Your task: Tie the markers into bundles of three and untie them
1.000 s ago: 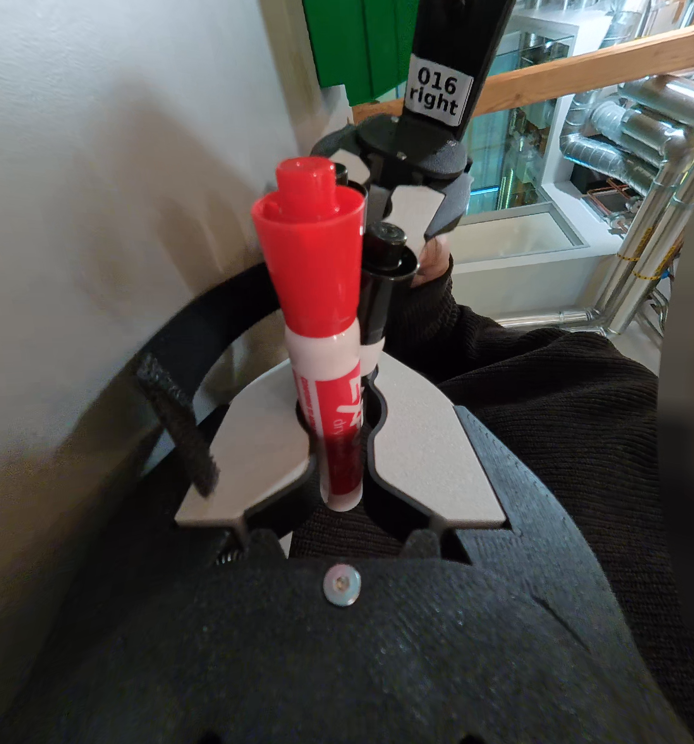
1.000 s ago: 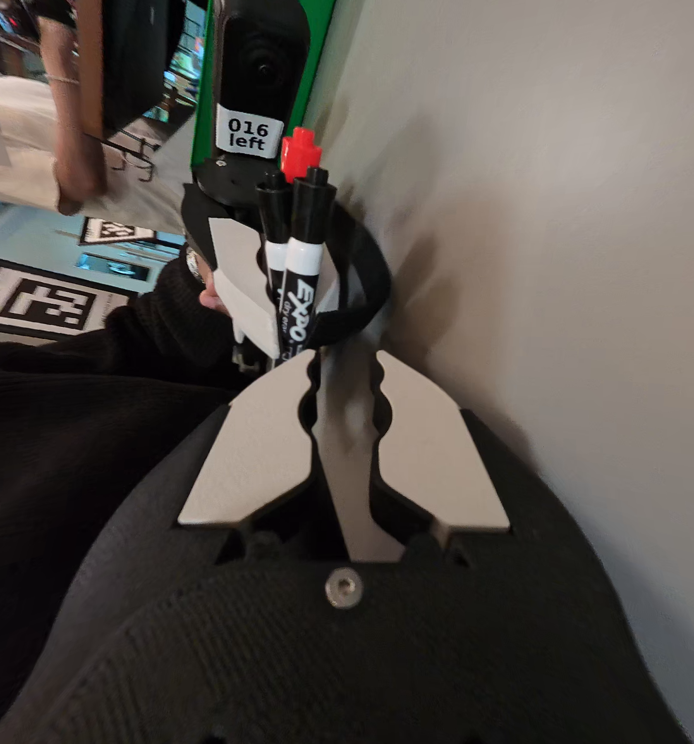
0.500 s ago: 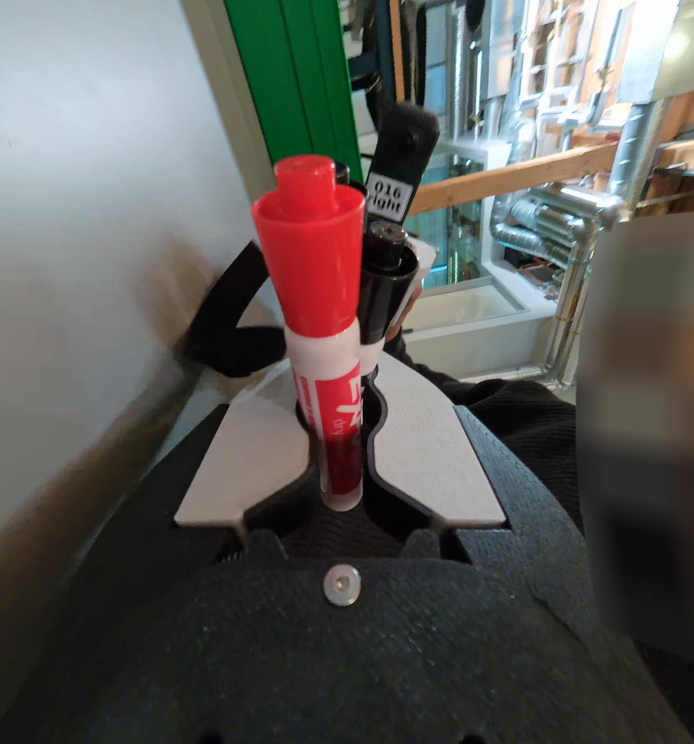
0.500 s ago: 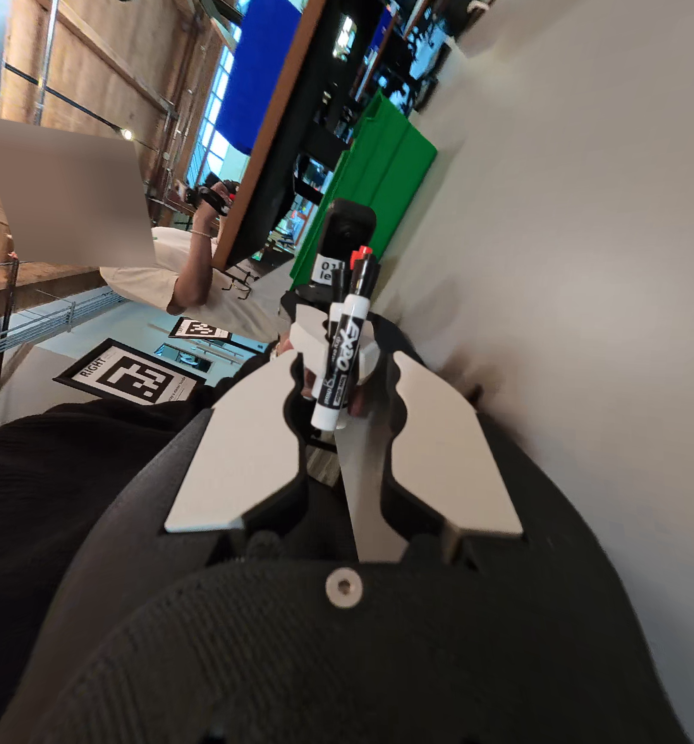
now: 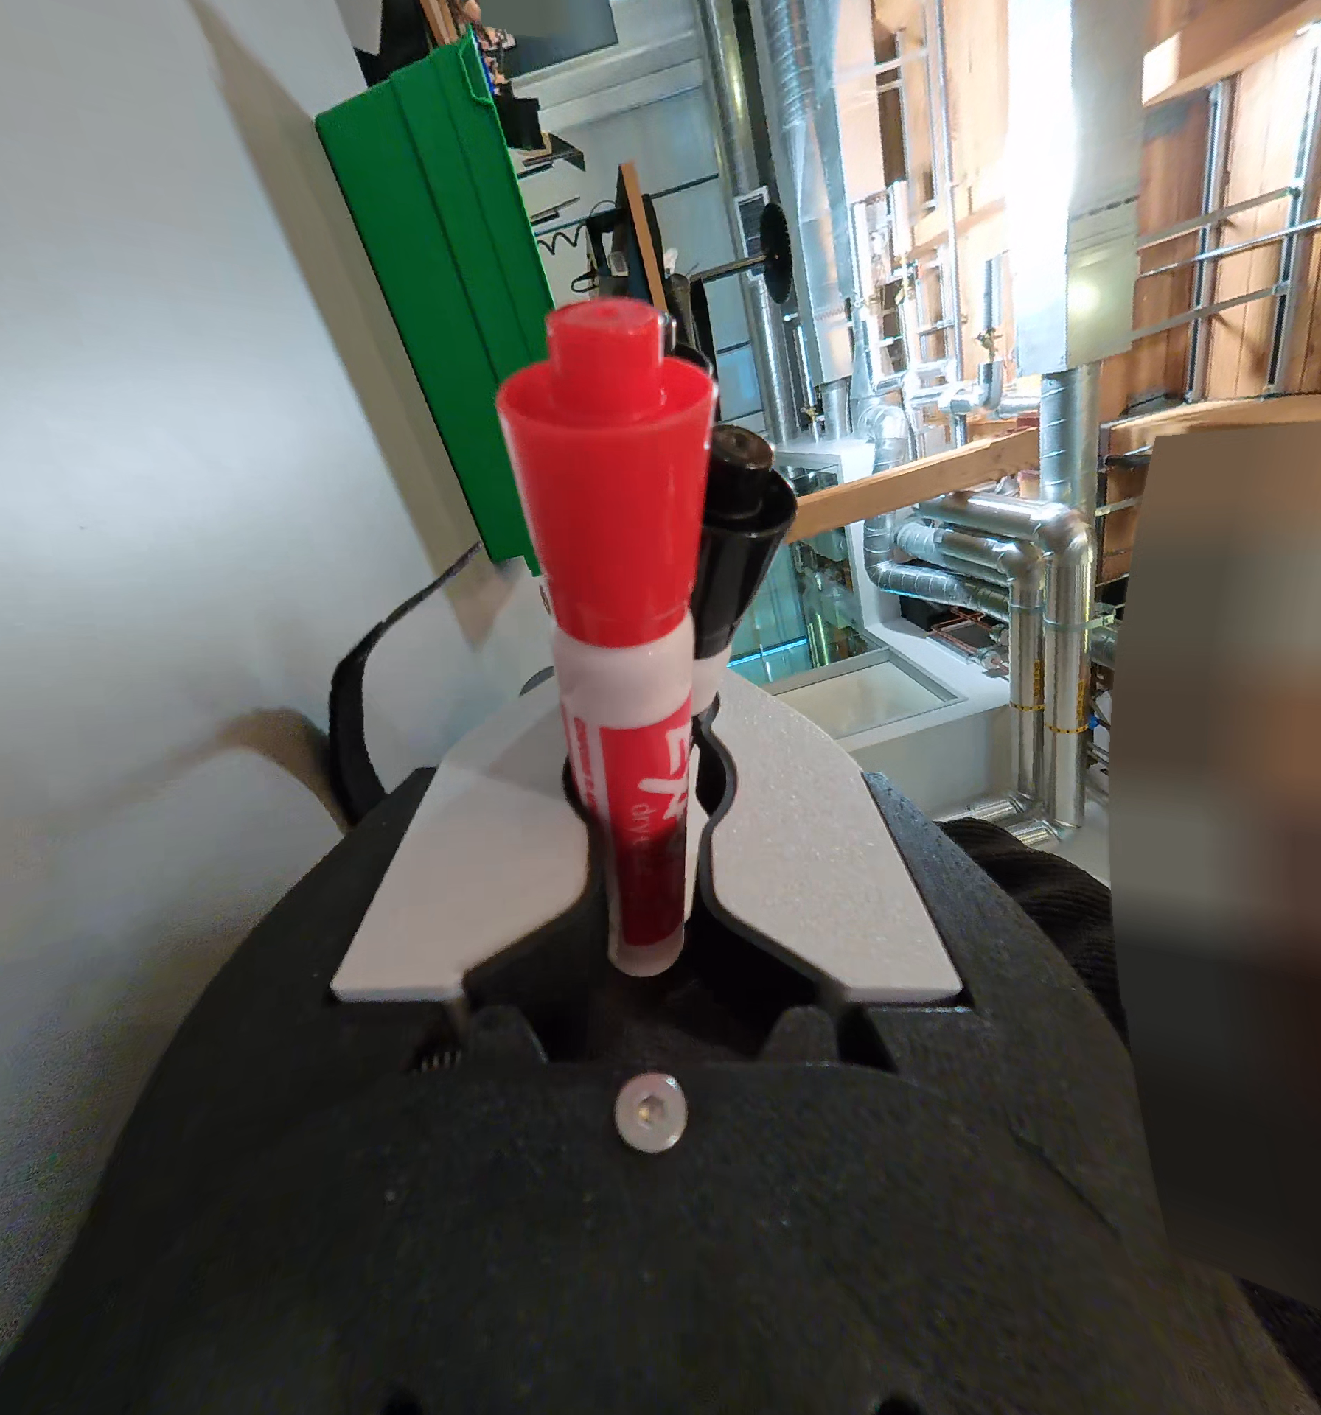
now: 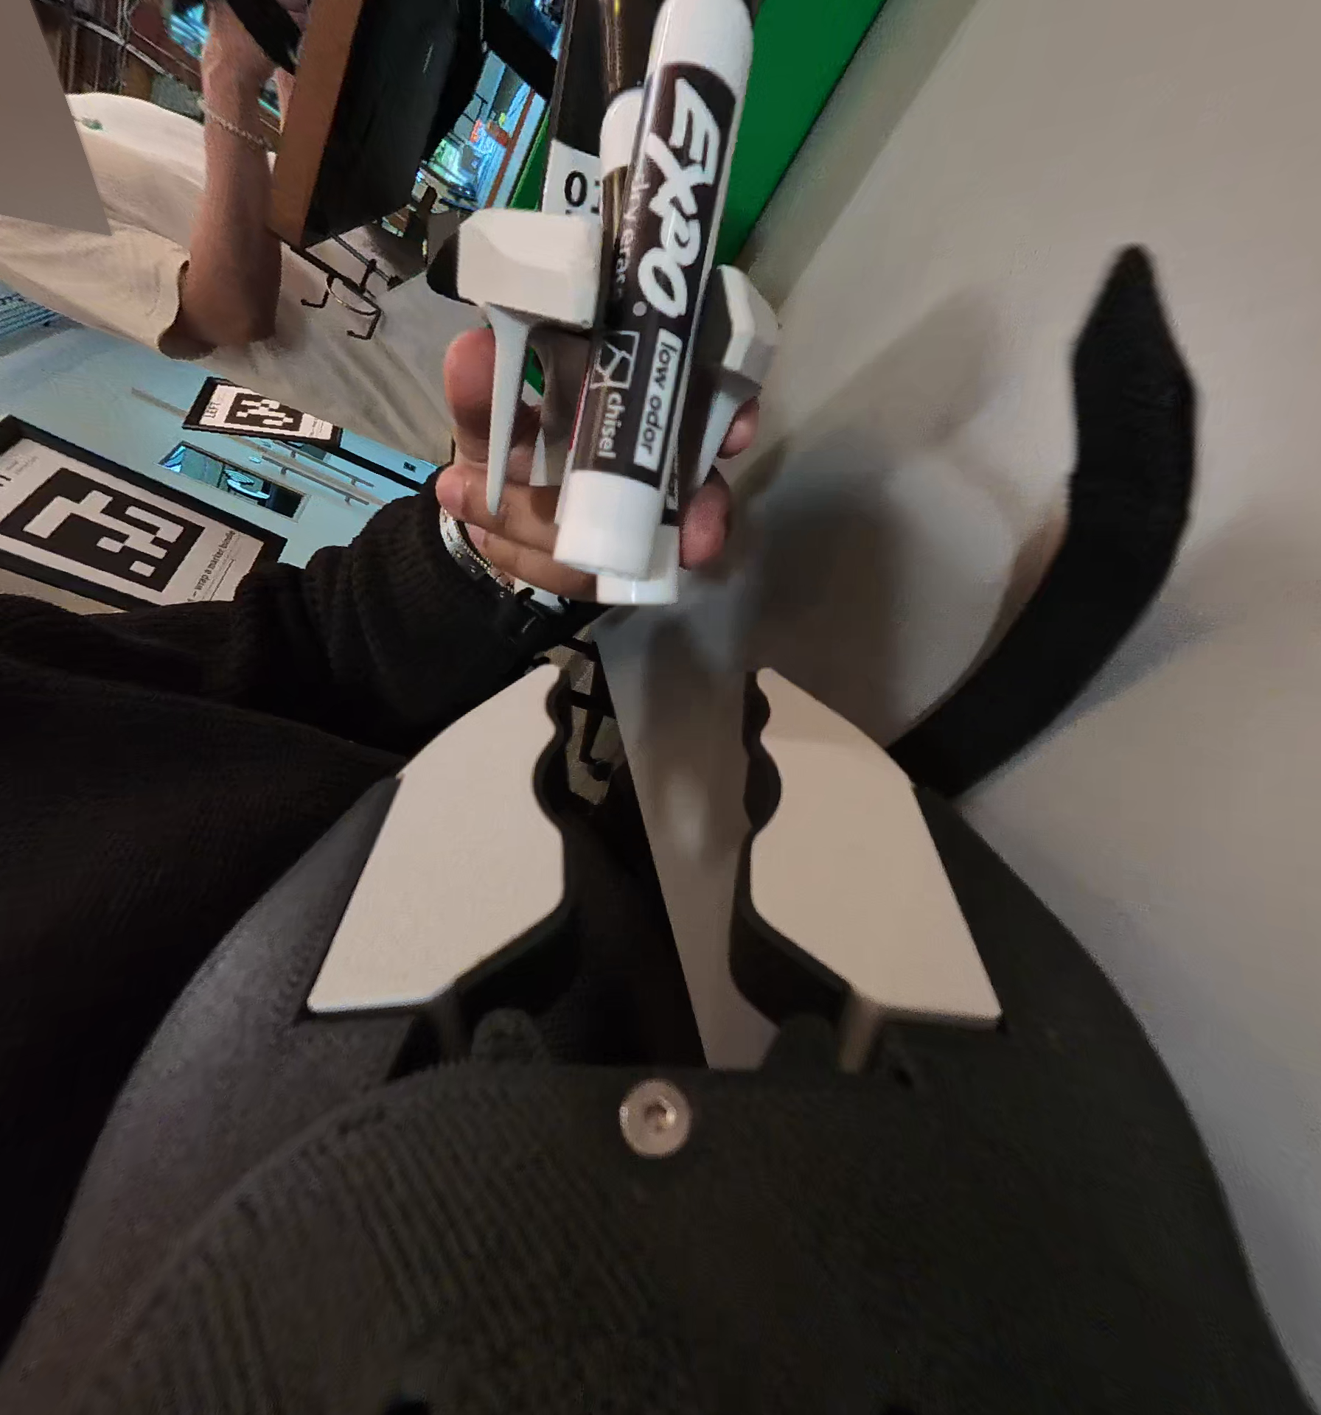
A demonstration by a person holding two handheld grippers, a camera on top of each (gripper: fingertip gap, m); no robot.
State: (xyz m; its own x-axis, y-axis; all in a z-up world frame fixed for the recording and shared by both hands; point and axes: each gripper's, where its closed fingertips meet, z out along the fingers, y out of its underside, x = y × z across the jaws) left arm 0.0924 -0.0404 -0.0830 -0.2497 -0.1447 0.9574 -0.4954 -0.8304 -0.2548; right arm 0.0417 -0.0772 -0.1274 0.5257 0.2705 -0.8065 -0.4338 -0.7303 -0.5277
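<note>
Left wrist view, item one: we log the left gripper (image 5: 646,804) with jaws clenched on the red marker (image 5: 627,612), which stands upright between them, cap uppermost. Just behind it, touching, a black marker (image 5: 734,536); its lower barrel is hidden. A black strap (image 5: 351,720) loops at the gripper's left against the pale surface (image 5: 144,383). Farther off, a green panel (image 5: 443,306) and silver pipes (image 5: 1025,551).

Right wrist view, item two: we log the right gripper (image 6: 653,735) with jaws parted, grasping nothing, only the pale surface showing between them. Beyond, the left gripper (image 6: 642,306) grips the markers, a black marker (image 6: 642,306) nearest us, a hand (image 6: 489,490) behind. The strap (image 6: 1086,536) curls at right. We record no containers.
</note>
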